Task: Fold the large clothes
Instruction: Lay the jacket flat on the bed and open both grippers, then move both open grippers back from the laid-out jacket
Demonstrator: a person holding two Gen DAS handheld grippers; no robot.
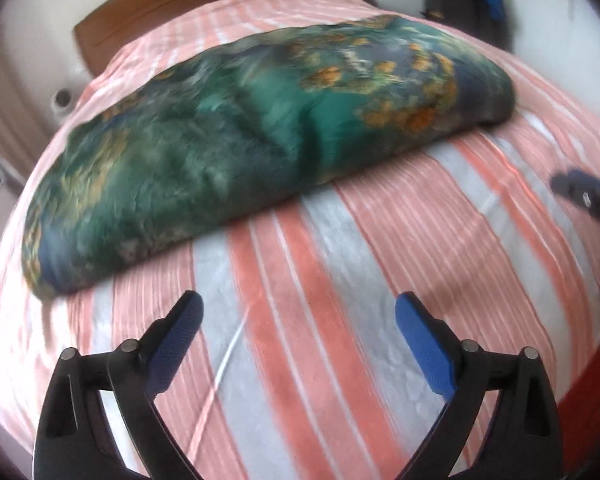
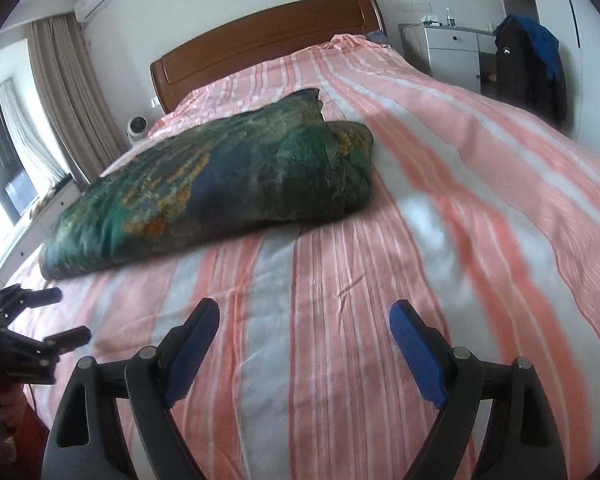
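A dark green garment with orange and gold floral print point(image 1: 236, 144) lies folded into a long, thick bundle across the bed; it also shows in the right wrist view point(image 2: 220, 184). My left gripper point(image 1: 298, 312) is open and empty, above the bedspread just short of the bundle's near edge. My right gripper point(image 2: 304, 318) is open and empty, over the bedspread, nearer than the bundle's right end. The left gripper also shows at the left edge of the right wrist view point(image 2: 66, 316), open. A finger of the right gripper point(image 1: 580, 192) shows at the right edge of the left wrist view.
The bed has a pink, orange and white striped bedspread point(image 2: 440, 220) and a brown wooden headboard point(image 2: 268, 44). A white dresser point(image 2: 448, 56) and hanging dark and blue jackets point(image 2: 528, 68) stand at the far right. Curtains and a window point(image 2: 56, 96) are at the left.
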